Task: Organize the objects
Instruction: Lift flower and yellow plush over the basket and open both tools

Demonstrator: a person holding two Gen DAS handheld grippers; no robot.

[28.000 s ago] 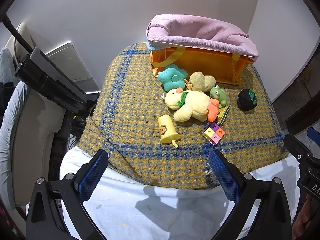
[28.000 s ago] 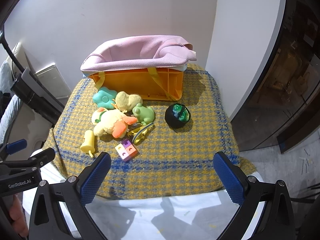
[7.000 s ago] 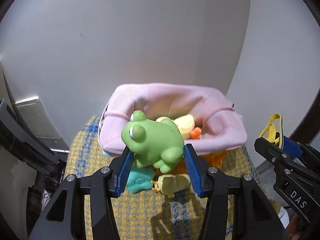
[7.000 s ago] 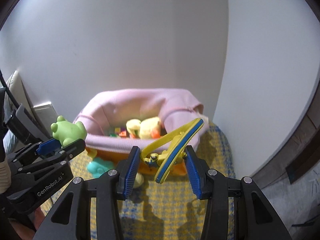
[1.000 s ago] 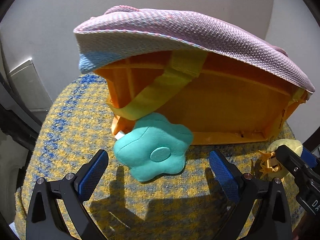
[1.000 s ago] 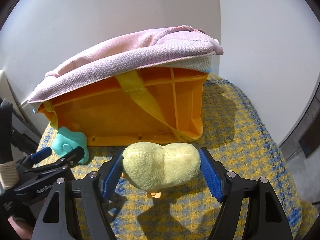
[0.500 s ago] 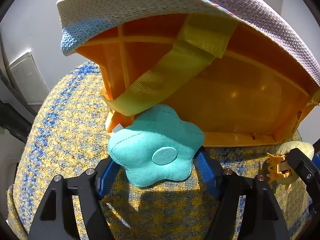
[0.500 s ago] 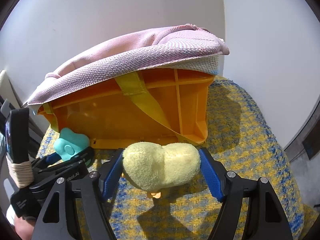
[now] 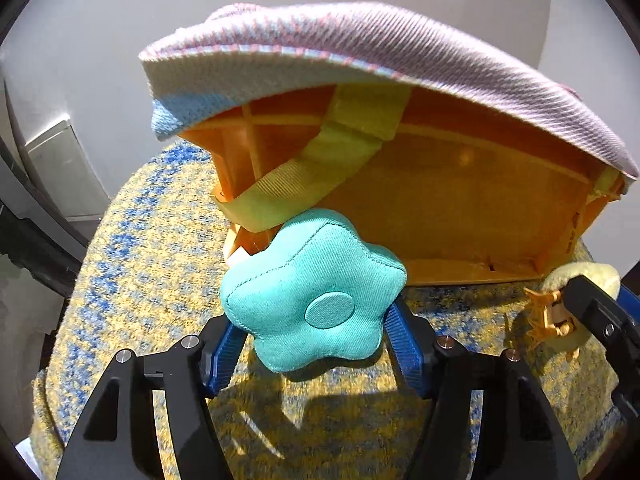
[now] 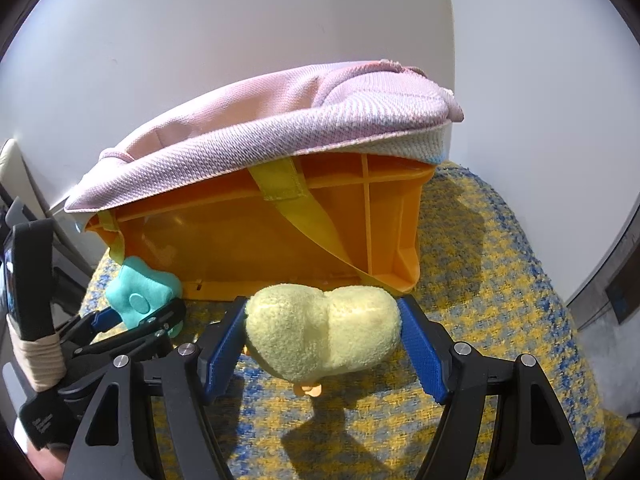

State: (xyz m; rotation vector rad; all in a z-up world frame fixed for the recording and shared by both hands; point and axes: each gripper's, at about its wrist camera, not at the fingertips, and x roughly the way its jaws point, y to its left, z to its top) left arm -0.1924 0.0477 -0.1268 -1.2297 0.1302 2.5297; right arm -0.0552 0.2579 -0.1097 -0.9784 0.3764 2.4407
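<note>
My left gripper (image 9: 316, 344) is shut on a teal flower-shaped plush (image 9: 316, 300) and holds it just above the checked cloth, in front of the orange basket (image 9: 460, 216) with the pink fabric liner (image 9: 360, 56). My right gripper (image 10: 322, 344) is shut on a pale yellow heart-shaped plush (image 10: 324, 332) with an orange clip under it, held low before the same basket (image 10: 248, 240). In the right wrist view the left gripper (image 10: 140, 316) and its teal plush (image 10: 140, 296) show at the left. The yellow plush (image 9: 576, 280) shows at the left wrist view's right edge.
The yellow and blue checked cloth (image 10: 500, 280) covers the round table under both grippers. A yellow strap (image 9: 304, 184) hangs down the basket's front. White walls stand close behind and to the right of the basket.
My left gripper has closed on the teal flower plush and lifted it slightly off the cloth. My right gripper has risen a little with the yellow plush still in it.
</note>
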